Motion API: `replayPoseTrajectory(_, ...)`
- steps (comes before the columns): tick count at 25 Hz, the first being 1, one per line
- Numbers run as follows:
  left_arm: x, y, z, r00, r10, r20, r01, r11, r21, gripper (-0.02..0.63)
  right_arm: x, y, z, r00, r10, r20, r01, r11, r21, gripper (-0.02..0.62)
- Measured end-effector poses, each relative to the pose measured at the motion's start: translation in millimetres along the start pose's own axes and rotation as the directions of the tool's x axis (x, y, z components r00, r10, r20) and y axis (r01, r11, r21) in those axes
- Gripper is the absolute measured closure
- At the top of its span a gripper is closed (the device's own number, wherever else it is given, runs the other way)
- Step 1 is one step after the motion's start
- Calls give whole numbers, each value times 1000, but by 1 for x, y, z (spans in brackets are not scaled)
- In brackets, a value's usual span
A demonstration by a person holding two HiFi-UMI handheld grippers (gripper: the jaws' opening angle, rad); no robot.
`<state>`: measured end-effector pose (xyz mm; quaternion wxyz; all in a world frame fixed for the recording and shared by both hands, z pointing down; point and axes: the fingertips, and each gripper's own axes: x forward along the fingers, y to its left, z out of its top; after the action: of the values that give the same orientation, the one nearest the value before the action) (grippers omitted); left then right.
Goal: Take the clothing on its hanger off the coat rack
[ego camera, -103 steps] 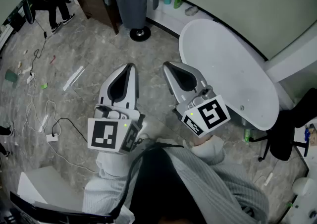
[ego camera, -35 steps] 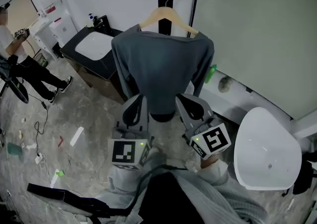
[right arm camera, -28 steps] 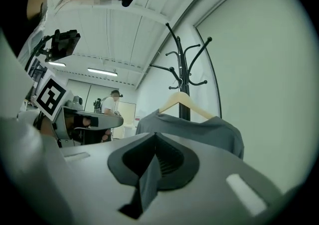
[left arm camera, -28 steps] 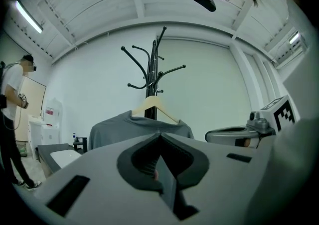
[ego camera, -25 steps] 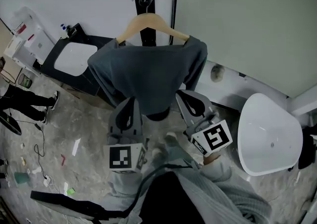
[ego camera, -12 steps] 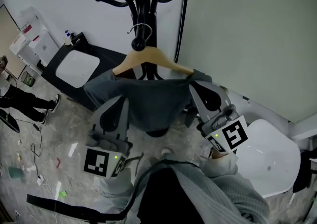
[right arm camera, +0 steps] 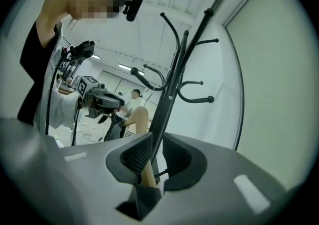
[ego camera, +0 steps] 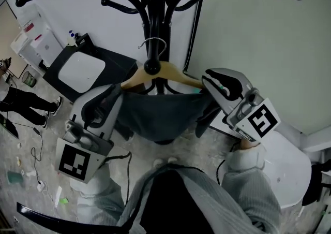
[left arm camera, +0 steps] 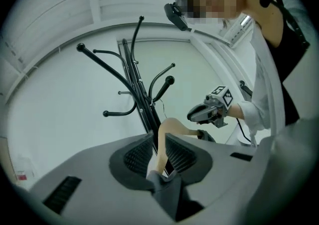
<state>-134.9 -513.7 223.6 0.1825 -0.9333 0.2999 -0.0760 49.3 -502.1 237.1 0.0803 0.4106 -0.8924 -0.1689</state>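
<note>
Grey sweater (ego camera: 160,116) on its wooden hanger (ego camera: 173,74), hooked to the black coat rack (ego camera: 151,15) by the far wall; left tool (left arm camera: 159,142) and right tool (right arm camera: 157,144) both spreading, hanger arms between jaws unpinched; grasp and lift-off not yet done.

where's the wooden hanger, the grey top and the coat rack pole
wooden hanger (ego camera: 181,76), head view, on the bare wood arm at the picture's right.
grey top (ego camera: 160,116), head view, on the middle of the cloth below the hanger.
coat rack (ego camera: 152,20), head view, on the upright black pole.
</note>
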Motion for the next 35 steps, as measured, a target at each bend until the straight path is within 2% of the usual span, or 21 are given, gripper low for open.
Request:
replayPoseTrajectory(1,1,1,-1,999,-30,-18,31,999,27,515,3,1,1,999,32,-4,-32,999,-10,554)
replayPoseTrajectory(2,2,2,-2,998,-56,-37,57,997,52,486,6,2,3,998,68,-7,-68,998,-17,539)
replayPoseTrajectory(4,5,4,-5,993,-95,-64,100,992,75,473,11,5,6,990,143,-13,-143,989,-23,475)
replayPoseTrajectory(6,8,5,-6,986,-153,-68,157,986,62,443,17,9,8,976,219,-21,-219,975,-19,444)
replayPoseTrajectory(8,13,1,-6,970,-230,-75,234,971,45,430,24,17,7,954,296,-56,-297,955,-9,419)
replayPoseTrajectory(10,19,-3,-10,951,-290,-103,296,954,44,420,30,28,2,920,378,-107,-381,925,-6,393)
replayPoseTrajectory(13,33,-1,-20,940,-309,-143,320,946,61,420,37,41,-15,855,484,-185,-491,871,11,393)
replayPoseTrajectory(17,49,-8,-38,916,-359,-181,370,928,33,420,47,47,-28,826,533,-186,-539,842,17,394)
replayPoseTrajectory(19,56,-13,-46,902,-384,-199,398,917,36,422,47,51,-31,813,553,-182,-559,829,21,415)
replayPoseTrajectory(21,60,-16,-51,889,-399,-224,418,908,42,424,49,51,-32,818,544,-187,-551,834,16,481)
replayPoseTrajectory(23,62,-15,-55,882,-404,-243,426,904,44,483,52,46,-32,832,524,-182,-530,848,14,519)
replayPoseTrajectory(25,64,-14,-55,873,-418,-251,441,897,41,528,55,41,-33,834,523,-176,-528,849,23,528)
replayPoseTrajectory(28,66,-15,-58,859,-442,-260,461,887,14,534,58,38,-38,835,520,-177,-524,851,28,531)
replayPoseTrajectory(31,63,-17,-54,864,-427,-266,452,892,35,536,55,39,-32,847,504,-171,-510,860,10,533)
replayPoseTrajectory(35,62,-16,-35,884,-396,-248,429,898,93,537,51,35,-17,863,485,-146,-493,869,-31,534)
